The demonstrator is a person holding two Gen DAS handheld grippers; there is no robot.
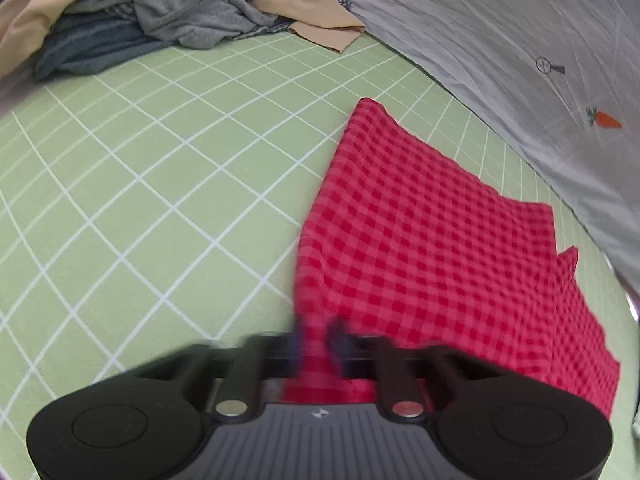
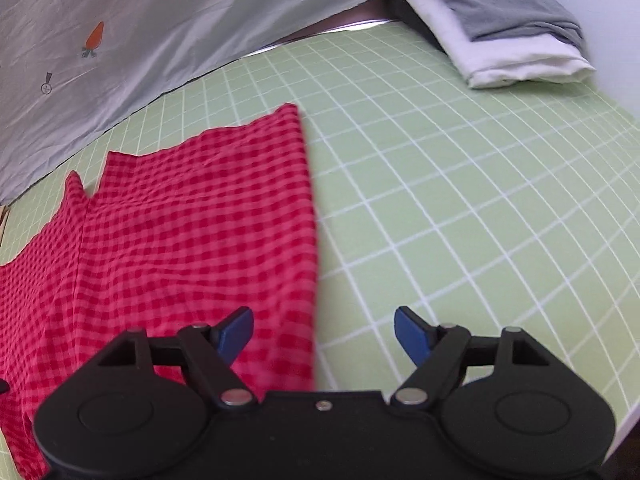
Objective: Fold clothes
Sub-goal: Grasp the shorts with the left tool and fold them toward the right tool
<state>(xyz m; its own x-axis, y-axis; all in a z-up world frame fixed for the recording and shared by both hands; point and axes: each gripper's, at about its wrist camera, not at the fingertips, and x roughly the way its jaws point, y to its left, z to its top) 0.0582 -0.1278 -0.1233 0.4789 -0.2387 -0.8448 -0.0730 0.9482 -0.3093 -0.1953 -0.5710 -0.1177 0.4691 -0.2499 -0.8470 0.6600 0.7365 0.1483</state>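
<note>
The red checked cloth (image 1: 432,248) lies spread on the green grid mat (image 1: 140,200) of the table, with a grey printed sheet (image 1: 500,40) hanging just behind it. The left tongs (image 1: 316,340) are clamped on the near edge of the cloth; the picture is blurred there, but the fabric runs in between the fingers. The right tongs (image 2: 324,336) stand apart, with one blue fingertip (image 2: 236,330) over the cloth and the other over bare mat, so the right edge of the cloth passes between them but is not gripped.

To do this step well, I think the right tongs should close on that near right corner first, taking all layers, at the same distance from the edge as the left grip. Then both should lift together and level, keeping the hem tight, and carry it toward the far edge so that corners meet.

A pile of unfolded clothes (image 1: 168,20) waits at the far left, and a folded stack (image 2: 508,32), grey on white, lies at the far right, well apart from the cloth.
</note>
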